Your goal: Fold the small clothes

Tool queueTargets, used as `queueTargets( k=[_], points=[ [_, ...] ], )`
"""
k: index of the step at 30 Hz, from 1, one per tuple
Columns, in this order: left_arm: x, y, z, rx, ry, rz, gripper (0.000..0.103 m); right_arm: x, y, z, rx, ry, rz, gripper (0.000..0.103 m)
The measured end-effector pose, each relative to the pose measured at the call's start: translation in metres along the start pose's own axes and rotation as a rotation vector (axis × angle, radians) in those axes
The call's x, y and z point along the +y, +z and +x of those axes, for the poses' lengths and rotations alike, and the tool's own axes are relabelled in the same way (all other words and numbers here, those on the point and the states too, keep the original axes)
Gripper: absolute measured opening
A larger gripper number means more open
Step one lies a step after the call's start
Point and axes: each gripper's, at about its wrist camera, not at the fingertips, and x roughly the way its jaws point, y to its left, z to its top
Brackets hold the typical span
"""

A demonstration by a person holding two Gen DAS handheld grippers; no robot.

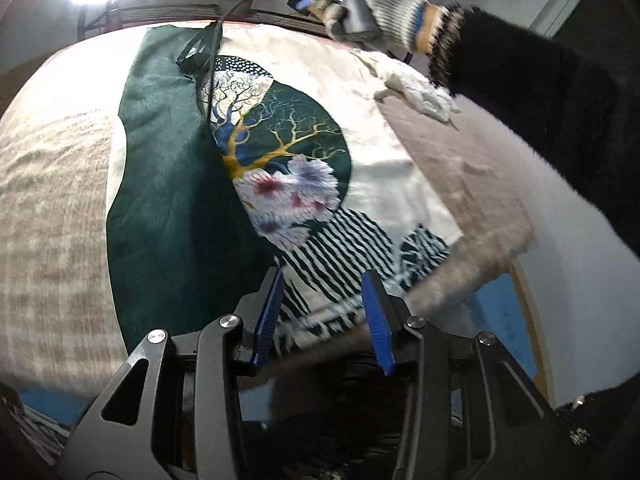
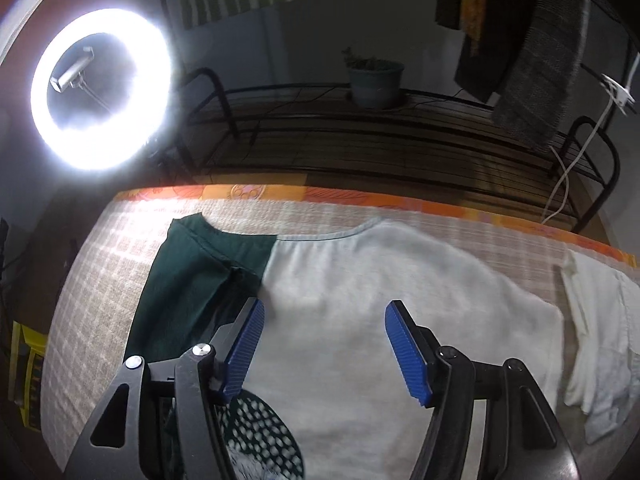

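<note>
A small white shirt [image 1: 380, 152] with a printed tree and flowers lies flat on a checked cover [image 1: 52, 208]. Its dark green side [image 1: 168, 168] is folded over towards the middle. My left gripper [image 1: 323, 280] hovers over the striped hem end, open, with nothing between its blue pads [image 1: 376, 320]. In the right wrist view my right gripper [image 2: 325, 306] stands open above the white upper part of the shirt [image 2: 400, 280], just below the neckline, beside the green fold [image 2: 192, 276]. A gloved hand [image 1: 372, 4] with a black fuzzy sleeve [image 1: 540, 100] holds that gripper's handle.
A crumpled white cloth [image 2: 600, 340] lies at the right of the shirt, also the white cloth [image 1: 420, 88]. Beyond the orange bed edge [image 2: 360, 196] stand a dark metal rack [image 2: 400, 140] with a plant pot [image 2: 376, 80] and a bright ring light [image 2: 100, 88].
</note>
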Motion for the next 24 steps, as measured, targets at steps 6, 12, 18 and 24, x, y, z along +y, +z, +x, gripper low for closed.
queueTargets(
  k=[6,12,18,24],
  points=[
    [-0.017,-0.015,-0.021,-0.035,-0.012,0.003,0.041,-0.037,-0.020,-0.055,-0.053,-0.023,0.019,0.066],
    [-0.029,-0.029,-0.044,-0.061,0.009,0.029,0.041,-0.068,-0.057,-0.103,-0.085,-0.008,0.048,0.066],
    [-0.028,-0.037,-0.060,-0.093,0.033,0.009,0.041,-0.089,-0.095,-0.148,-0.131,0.008,0.054,0.066],
    [-0.014,-0.034,-0.067,-0.143,0.042,-0.043,0.041,-0.113,-0.126,-0.197,-0.186,0.028,0.073,0.066]
  ],
)
